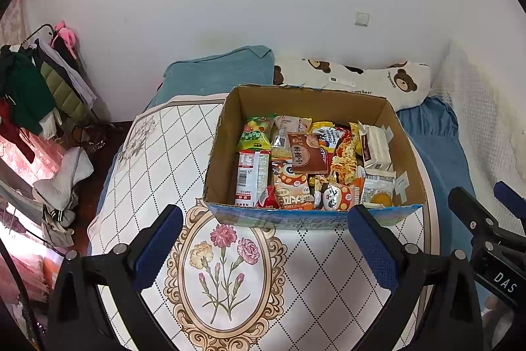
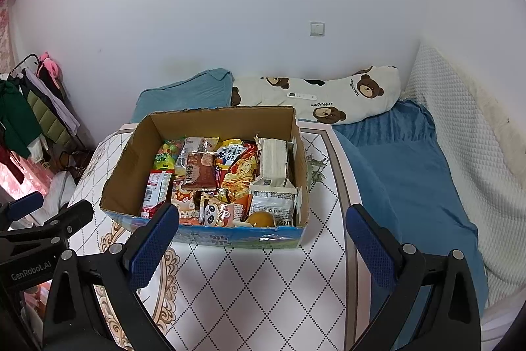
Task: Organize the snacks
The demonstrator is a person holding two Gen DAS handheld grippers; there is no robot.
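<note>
An open cardboard box (image 1: 227,134) stands on a patterned table (image 1: 148,173), filled with several snack packets: a green candy bag (image 1: 254,137), a brown packet (image 1: 305,153), a white carton (image 1: 376,150). The box also shows in the right wrist view (image 2: 131,166). My left gripper (image 1: 264,216) is open and empty, just in front of the box's blue front wall. My right gripper (image 2: 261,219) is open and empty, at the box's front wall; it also shows at the right edge of the left wrist view (image 1: 483,203).
The table stands on a bed with a blue blanket (image 2: 411,173), a teal pillow (image 1: 220,71) and a bear-print pillow (image 2: 328,94) with a white remote on it. A clothes rack (image 1: 39,81) stands at the left. A white wall lies behind.
</note>
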